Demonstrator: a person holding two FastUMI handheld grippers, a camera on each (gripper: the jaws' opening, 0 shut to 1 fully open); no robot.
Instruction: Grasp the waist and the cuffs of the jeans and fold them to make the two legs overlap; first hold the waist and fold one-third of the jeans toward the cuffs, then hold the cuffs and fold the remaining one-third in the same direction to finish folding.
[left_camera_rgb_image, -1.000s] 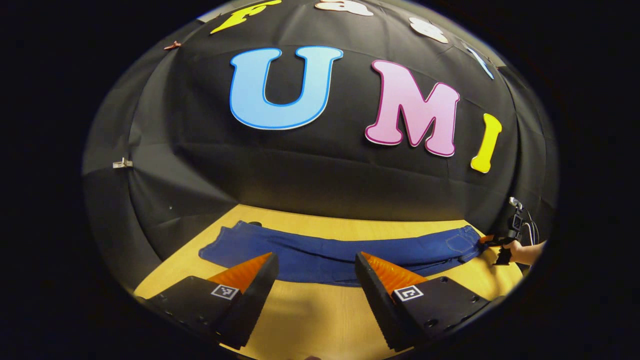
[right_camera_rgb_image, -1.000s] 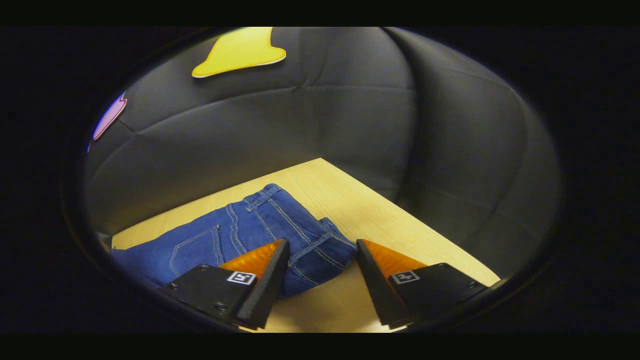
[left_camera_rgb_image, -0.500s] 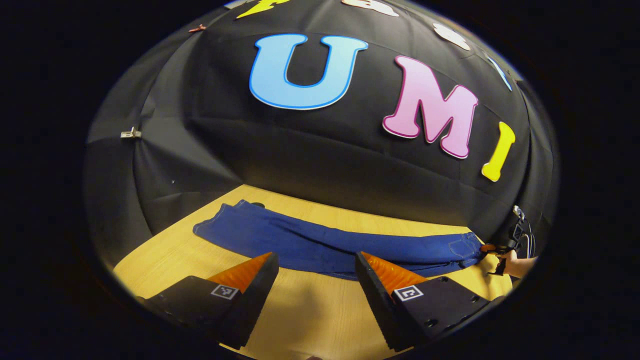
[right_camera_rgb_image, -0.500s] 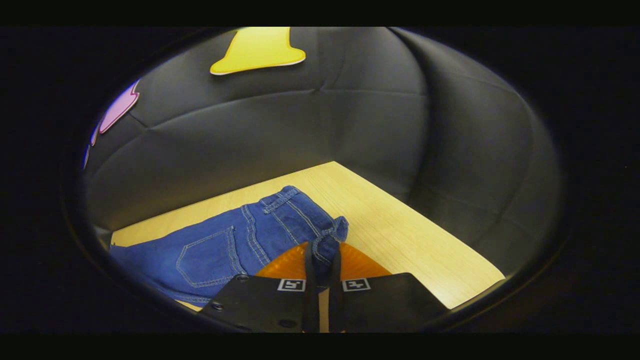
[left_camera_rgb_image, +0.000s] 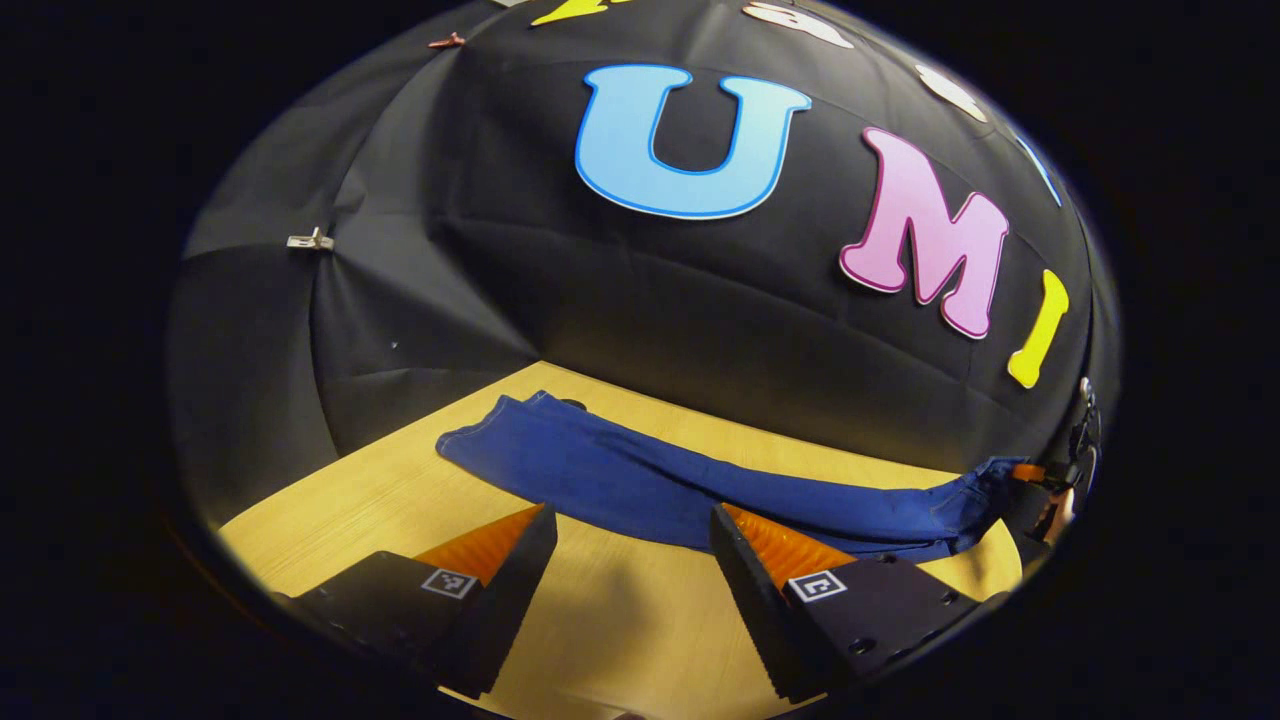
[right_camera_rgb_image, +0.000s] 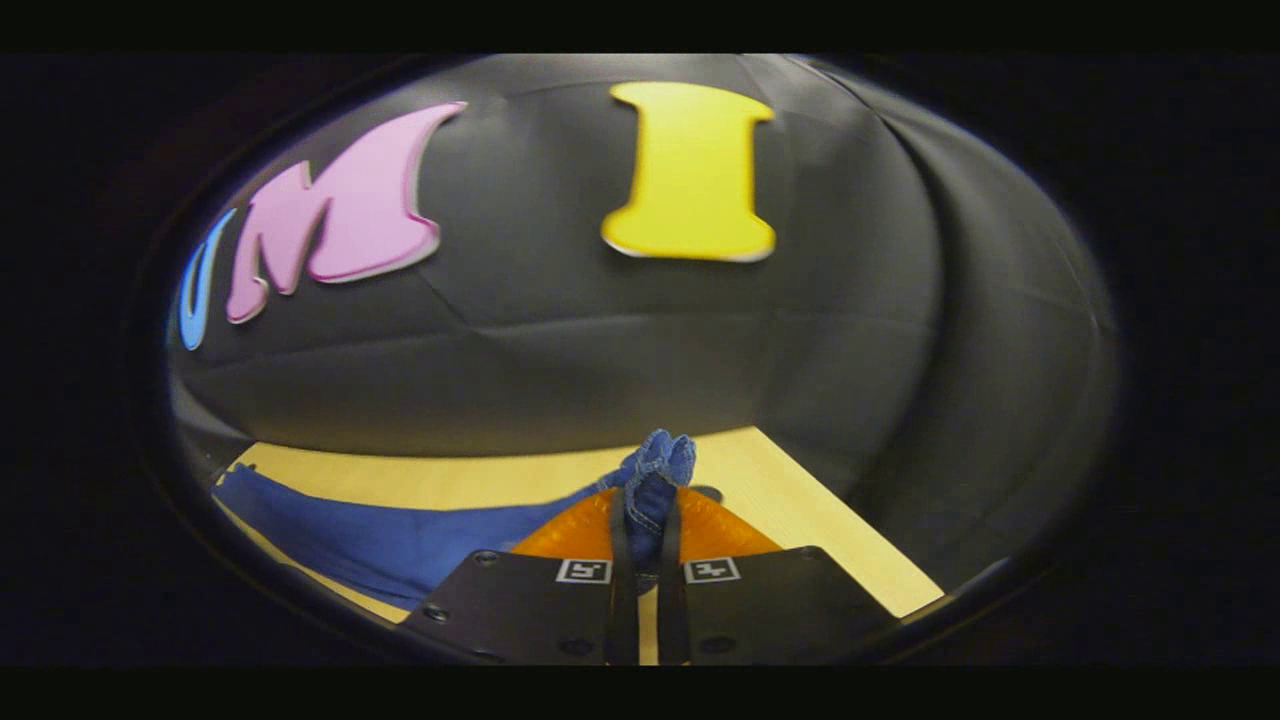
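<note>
Dark blue jeans (left_camera_rgb_image: 640, 485) lie stretched across the wooden table (left_camera_rgb_image: 380, 500), cuffs (left_camera_rgb_image: 490, 435) at the far left and waist (left_camera_rgb_image: 985, 480) at the right. My left gripper (left_camera_rgb_image: 630, 515) is open above the near edge of the legs, holding nothing. In the right gripper view, my right gripper (right_camera_rgb_image: 645, 505) is shut on the waist (right_camera_rgb_image: 658, 462), which bunches up between its fingers and hangs lifted off the table (right_camera_rgb_image: 800, 500). The legs (right_camera_rgb_image: 400, 540) trail away to the left. That same gripper (left_camera_rgb_image: 1050, 478) appears at the far right of the left gripper view, held by a hand (left_camera_rgb_image: 1058, 510).
The black cloth wall (left_camera_rgb_image: 700, 320) closes in right behind the jeans and wraps the table's left and right ends. A metal clip (left_camera_rgb_image: 310, 240) sits on the wall. Bare wood (left_camera_rgb_image: 620, 620) runs in front of the jeans toward the near edge.
My right gripper went from open around the waist to shut on it, then raised the waist off the table. My left gripper stayed open and turned slightly, with the cuffs now nearer its centre.
</note>
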